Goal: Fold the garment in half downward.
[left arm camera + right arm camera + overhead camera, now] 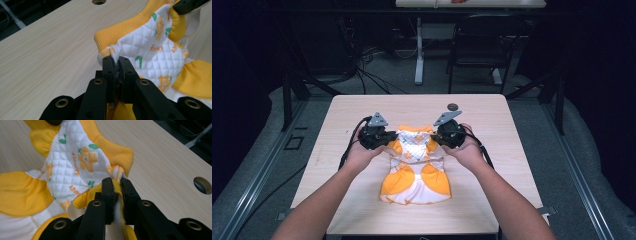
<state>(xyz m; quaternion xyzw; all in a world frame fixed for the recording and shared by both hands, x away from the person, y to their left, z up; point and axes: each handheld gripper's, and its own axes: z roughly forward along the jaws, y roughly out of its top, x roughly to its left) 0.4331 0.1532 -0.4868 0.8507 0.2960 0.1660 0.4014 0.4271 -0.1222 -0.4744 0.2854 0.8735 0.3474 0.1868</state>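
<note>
My left tongs (117,60) are clamped on one top corner of the small quilted white-and-yellow baby garment with orange flower print (416,165), its fabric pinched tight between the jaws. My right tongs (117,181) are likewise closed on the opposite top corner (a yellow seam edge runs between the jaws). The garment's upper part is lifted and stretched between my two hands, while its lower end lies on the pale wooden surface (492,125), near the middle.

left gripper (388,138) grips garment (416,170) | right gripper (435,136) grips opposite side | table (362,107) beneath
</note>
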